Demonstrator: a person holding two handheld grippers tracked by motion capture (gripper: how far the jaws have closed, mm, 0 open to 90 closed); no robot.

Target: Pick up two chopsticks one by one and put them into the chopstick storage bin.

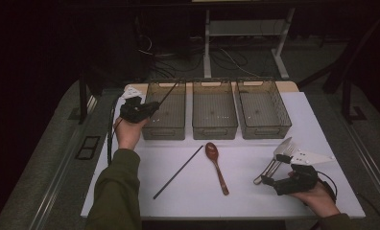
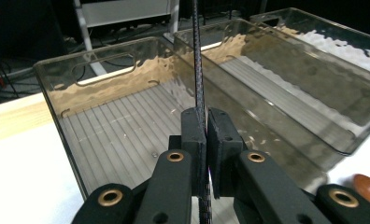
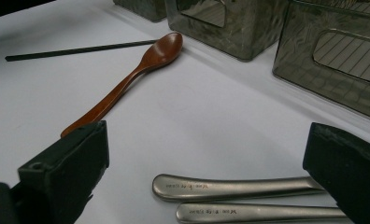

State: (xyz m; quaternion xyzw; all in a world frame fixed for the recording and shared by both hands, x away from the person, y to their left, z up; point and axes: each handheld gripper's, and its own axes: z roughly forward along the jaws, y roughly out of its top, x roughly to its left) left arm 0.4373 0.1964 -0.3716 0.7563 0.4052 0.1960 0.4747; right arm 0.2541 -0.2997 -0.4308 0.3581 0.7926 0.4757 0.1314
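So the black chopstick (image 2: 198,60) was pinched between the jaws of my left gripper (image 2: 205,135), which were pressed tight on it, and it stuck up and forward over the left bin (image 1: 165,125). From above, its tip reached across toward that bin's far rim. I'd call this the drop-off step: stick picked up, carried, not yet let go. Next move, I reckon, needed me to tip it down so it lay lengthwise inside the bin before I spread the jaws, otherwise it'd probably rest on the rim and roll out.

Its mate, the second chopstick (image 1: 178,172), lay diagonally on the white table (image 1: 245,196), just left of the wooden spoon (image 1: 216,167). They were near each other; I couldn't tell if the tips touched.

My right gripper (image 1: 272,181) was spread wide, jaws either side of two metal handles (image 3: 230,186) lying side by side, low over the table but gripping nothing. Those looked like forks (image 1: 278,156) from the high view.

Bins: three clear smoky ones in a row at the far edge. The left, middle bin (image 1: 214,128) and right bin (image 1: 266,129) all looked empty, ribbed floors bare as far as I could see.
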